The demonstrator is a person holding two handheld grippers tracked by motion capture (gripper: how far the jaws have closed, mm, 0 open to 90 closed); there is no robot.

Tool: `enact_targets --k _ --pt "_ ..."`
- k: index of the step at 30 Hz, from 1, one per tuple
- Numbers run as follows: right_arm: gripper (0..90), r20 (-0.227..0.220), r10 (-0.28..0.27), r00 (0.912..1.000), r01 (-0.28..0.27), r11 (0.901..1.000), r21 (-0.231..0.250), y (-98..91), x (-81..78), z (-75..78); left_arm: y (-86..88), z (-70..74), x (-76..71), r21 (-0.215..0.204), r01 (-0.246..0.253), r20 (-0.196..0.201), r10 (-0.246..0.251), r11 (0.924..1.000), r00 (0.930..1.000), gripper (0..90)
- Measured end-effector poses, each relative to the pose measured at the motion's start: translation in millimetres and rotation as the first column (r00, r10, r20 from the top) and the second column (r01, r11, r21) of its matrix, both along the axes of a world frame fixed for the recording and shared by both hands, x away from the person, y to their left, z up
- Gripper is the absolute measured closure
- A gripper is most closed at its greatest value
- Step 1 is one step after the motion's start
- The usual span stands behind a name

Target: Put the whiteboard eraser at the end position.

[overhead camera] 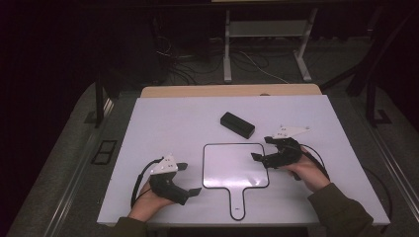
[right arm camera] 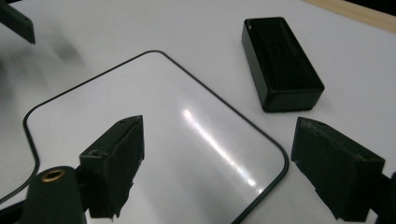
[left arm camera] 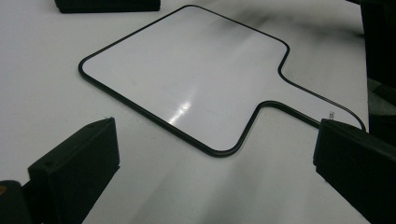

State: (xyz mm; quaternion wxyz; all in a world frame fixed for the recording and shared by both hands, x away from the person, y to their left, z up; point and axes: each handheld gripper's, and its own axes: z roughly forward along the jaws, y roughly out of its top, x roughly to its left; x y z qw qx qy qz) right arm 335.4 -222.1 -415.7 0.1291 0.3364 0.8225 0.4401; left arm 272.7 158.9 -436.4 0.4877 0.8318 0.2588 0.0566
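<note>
Your left gripper (overhead camera: 190, 178) sits at the near left of the white table (overhead camera: 163, 118), jaws released and holding nothing, just left of the whiteboard paddle (overhead camera: 232, 165). The paddle lies flat at centre, handle toward the near edge. Your right gripper (overhead camera: 261, 149) hovers over the paddle's right edge, jaws parted and grasping nothing. Farther back, the black eraser block (overhead camera: 237, 124) lies apart from the paddle's far right corner.
</note>
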Motion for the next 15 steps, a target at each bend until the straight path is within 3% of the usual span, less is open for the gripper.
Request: enact_targets --k 15 --pt "15.8 0.012 -0.016 0.9998 0.016 0.9989 0.045 -23.8 -38.7 -14.2 1.0 1.5 -0.9 -0.007 -0.003 0.007 0.003 1.0 1.0 0.0"
